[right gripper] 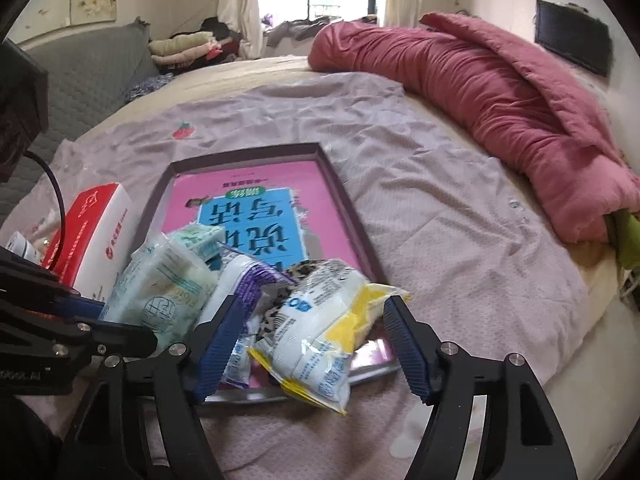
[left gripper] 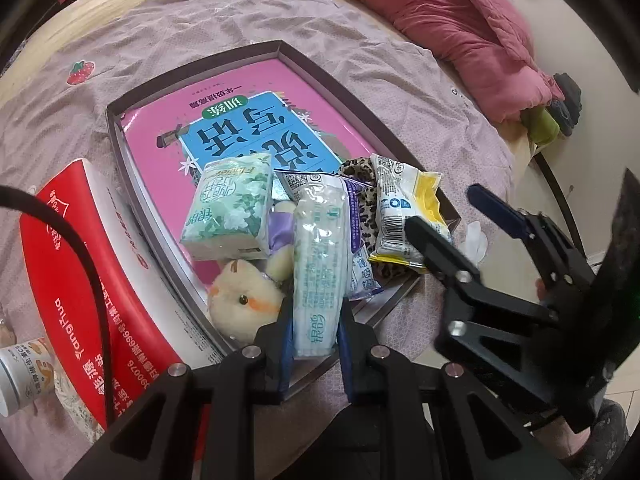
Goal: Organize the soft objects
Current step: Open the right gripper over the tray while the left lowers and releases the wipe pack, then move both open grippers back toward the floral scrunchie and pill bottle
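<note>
Two grippers we record over a shallow box (left gripper: 120, 136) on the lilac bed sheet (left gripper: 200, 32): our left gripper (left gripper: 314, 336) has its blue pads pressed against both sides of a pale blue tissue pack (left gripper: 320, 264), held above the box's near end, while our right gripper (right gripper: 312, 344) stands wide open, its fingers apart on either side of a yellow-and-white snack bag (right gripper: 320, 344) without pressing it. Also inside the box we list a pink book (left gripper: 248, 92), a green floral tissue pack (left gripper: 228, 208), a cream plush toy (left gripper: 244, 300) and a leopard-print cloth (left gripper: 366, 200); a red-and-white carton (left gripper: 80, 240) lies just beside the box.
</note>
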Demonstrator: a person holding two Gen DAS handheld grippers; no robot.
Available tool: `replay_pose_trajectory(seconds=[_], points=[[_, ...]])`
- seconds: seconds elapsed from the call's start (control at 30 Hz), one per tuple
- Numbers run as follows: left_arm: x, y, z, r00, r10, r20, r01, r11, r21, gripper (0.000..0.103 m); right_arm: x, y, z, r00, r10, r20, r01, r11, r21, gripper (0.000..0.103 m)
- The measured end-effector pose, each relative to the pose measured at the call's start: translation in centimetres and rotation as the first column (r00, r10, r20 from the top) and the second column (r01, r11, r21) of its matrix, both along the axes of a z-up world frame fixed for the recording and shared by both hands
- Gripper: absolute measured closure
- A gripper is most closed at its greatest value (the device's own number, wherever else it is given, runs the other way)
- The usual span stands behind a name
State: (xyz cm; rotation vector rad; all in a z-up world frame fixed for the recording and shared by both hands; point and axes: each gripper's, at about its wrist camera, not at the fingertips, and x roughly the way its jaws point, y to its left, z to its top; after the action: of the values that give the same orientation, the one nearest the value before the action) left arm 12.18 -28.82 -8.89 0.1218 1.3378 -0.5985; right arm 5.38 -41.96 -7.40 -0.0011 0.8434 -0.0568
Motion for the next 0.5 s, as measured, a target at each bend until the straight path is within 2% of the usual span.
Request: replay_pose_trajectory(seconds=[0.2,0.27,0.4,0.5], points=[[-0.2,0.1,0.2,1.000,-0.001,-0.010,0.001,1.000,-0.016,0.082,-2.1,-0.5,1.7,0.999,-0.037,0.029,0.037,0.999,-0.003,0.029],[-0.3,0.1,0.2,1.000,-0.004,-0.013,0.004,1.000,-0.015,0.079,-2.6,-0.5,2.2,0.998,-0.038,0.044,0.038,0.999,-0.002,0.029],[-0.3,0.4,0.3,1.000,0.008,-0.009,-0.009,1.000,-0.007,0.063,-3.4,-0.5,2.8,0.997,-0.048,0.052,0.048,0.999,0.012,0.029],[-0.3,0.7,0.6,1.000,0.013,0.000,-0.013,1.000,-0.006,0.063,-3.7,-0.4,3.3,0.997,-0.051,0.060,0.050,0.999,0.016,0.029]])
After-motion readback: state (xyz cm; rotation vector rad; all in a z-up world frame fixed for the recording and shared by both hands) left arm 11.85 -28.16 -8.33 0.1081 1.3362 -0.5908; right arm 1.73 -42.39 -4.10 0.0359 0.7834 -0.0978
